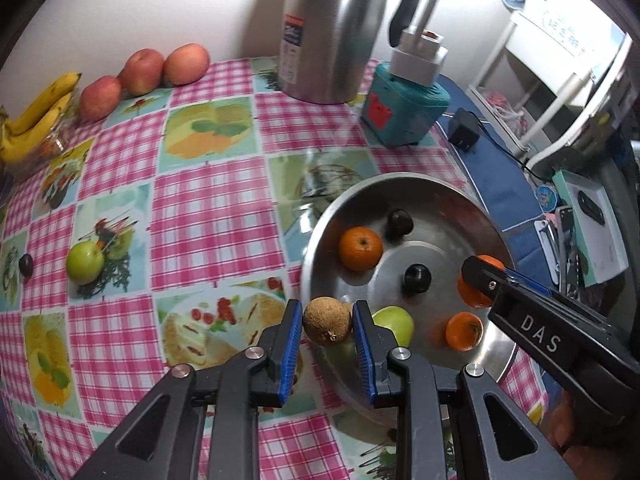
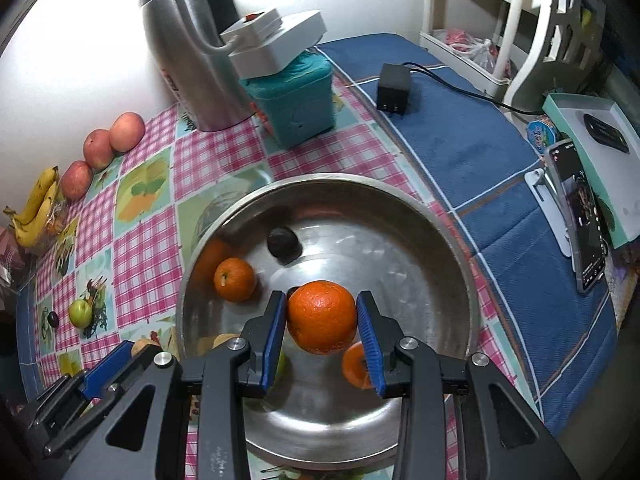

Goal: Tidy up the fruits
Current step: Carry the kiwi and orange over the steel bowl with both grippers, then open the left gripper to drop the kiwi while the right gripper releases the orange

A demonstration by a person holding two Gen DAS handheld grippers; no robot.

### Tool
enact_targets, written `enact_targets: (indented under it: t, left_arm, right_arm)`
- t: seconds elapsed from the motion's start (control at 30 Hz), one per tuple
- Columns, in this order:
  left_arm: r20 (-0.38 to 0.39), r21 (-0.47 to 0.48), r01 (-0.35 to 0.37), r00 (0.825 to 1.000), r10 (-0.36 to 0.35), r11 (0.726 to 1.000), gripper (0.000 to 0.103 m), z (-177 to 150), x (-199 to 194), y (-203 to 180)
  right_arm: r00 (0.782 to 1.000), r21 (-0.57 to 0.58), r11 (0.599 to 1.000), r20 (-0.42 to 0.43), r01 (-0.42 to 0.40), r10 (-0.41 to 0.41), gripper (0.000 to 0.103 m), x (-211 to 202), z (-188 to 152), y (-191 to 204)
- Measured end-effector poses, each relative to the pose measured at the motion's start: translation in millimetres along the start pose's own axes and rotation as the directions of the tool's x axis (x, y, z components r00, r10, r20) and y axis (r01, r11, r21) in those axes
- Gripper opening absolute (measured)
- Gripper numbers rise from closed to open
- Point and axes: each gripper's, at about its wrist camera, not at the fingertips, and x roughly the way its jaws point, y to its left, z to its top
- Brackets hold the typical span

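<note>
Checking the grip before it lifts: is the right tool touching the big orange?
Touching. The right wrist view shows both blue pads of the right tool pressed against the big orange's sides.

Both grippers — left (image 1: 327,326), right (image 2: 322,318) — have fingers closed on round fruit.

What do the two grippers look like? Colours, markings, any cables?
Both match: the left gripper and right gripper have black angular linkage arms with triangular cut-outs, silver pivot pins and ribbed blue pads on the fingers. White "DAS" lettering shows on the right one's side. No cables or sleeves visible.
</note>
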Motion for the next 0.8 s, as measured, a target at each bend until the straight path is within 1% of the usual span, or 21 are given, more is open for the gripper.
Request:
enact_targets:
  t: [0.13, 0.3, 0.67, 0.8]
  left_arm:
    - [-0.012, -0.003, 0.016, 1.000, -0.016, 1.000, 0.028, 0, 9, -2]
    - [-0.011, -0.002, 0.014, 1.000, -0.014, 1.000, 0.028, 1, 18, -3]
    - [-0.025, 0.004, 0.008, 1.000, -0.008, 1.000, 0.028, -3, 32, -5]
    - [-0.022, 0.002, 0.009, 1.000, -0.009, 1.000, 0.028, -2, 31, -5]
  right_arm:
    - [1.000, 0.001, 1.000, -0.011, 0.008, -0.008, 0.038, 3, 0, -2]
    - [0.999, -0.015, 1.000, -0.037, 0.017, -0.018, 0.038, 9, -3, 0]
    - [0.991, -0.020, 0.999, -0.133, 0.025, -0.027, 0.038, 25, -10, 1]
    - [0.991, -0.019, 0.999, -0.134, 0.026, -0.028, 0.038, 25, -10, 1]
